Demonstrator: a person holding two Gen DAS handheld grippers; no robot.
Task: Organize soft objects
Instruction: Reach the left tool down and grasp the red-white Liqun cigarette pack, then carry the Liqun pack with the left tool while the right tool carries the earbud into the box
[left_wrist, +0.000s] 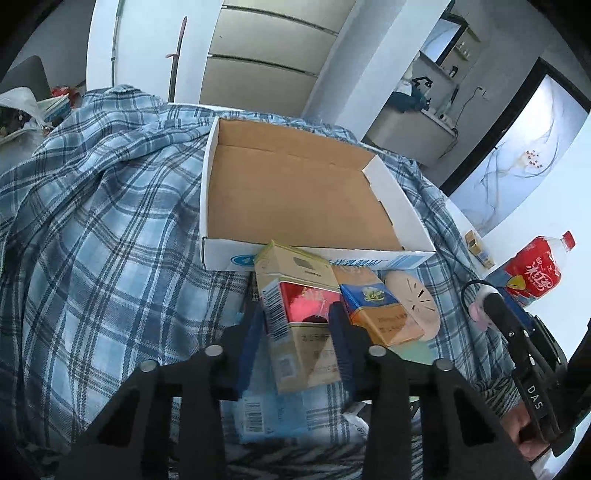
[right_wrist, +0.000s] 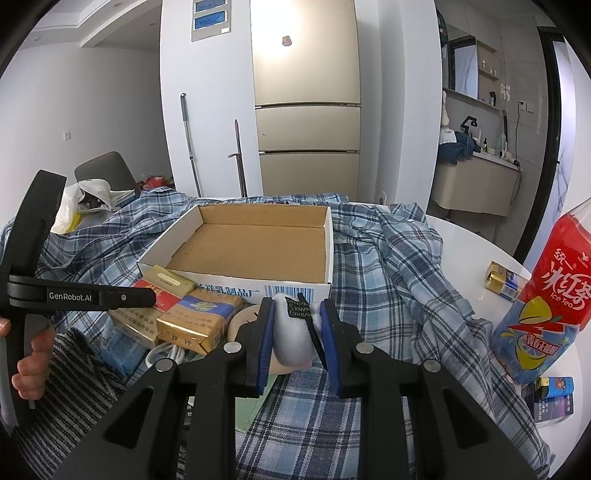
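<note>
Left wrist view looks down on a blue plaid cloth (left_wrist: 92, 229) spread over the table, with an open cardboard box (left_wrist: 295, 192) lying on it, its brown floor bare. The left claw (left_wrist: 295, 332) is clenched on a red and gold carton (left_wrist: 295, 317), its blue pads (left_wrist: 251, 343) pressing both sides; the carton stands tilted just in front of the box's near wall. Beside it to the right lies a blue and orange pack (left_wrist: 373, 306), and next to that a round beige disc (left_wrist: 417, 306) with slits. A blue wrapped packet (left_wrist: 269, 413) lies on the cloth below the claw. Far right, a red iced tea bottle (left_wrist: 535, 273) lies near the table edge, and the right claw shows there from the side with something pale pink and white at its tip.

Right wrist view shows the right claw (right_wrist: 297, 332) grasping a white soft toy (right_wrist: 295, 336) with a black tag (right_wrist: 300, 308), held between the blue pads (right_wrist: 267, 339) just in front of the box (right_wrist: 255, 254), near its printed front wall. The left claw (right_wrist: 144, 297) reaches in from the left over the red carton (right_wrist: 162, 297) and the blue and gold pack (right_wrist: 207, 314). The iced tea bottle (right_wrist: 546, 295) stands at the right on the white table (right_wrist: 476, 254), with a small gold carton (right_wrist: 504, 284) behind it and a small blue box (right_wrist: 554, 398) below it.
</note>
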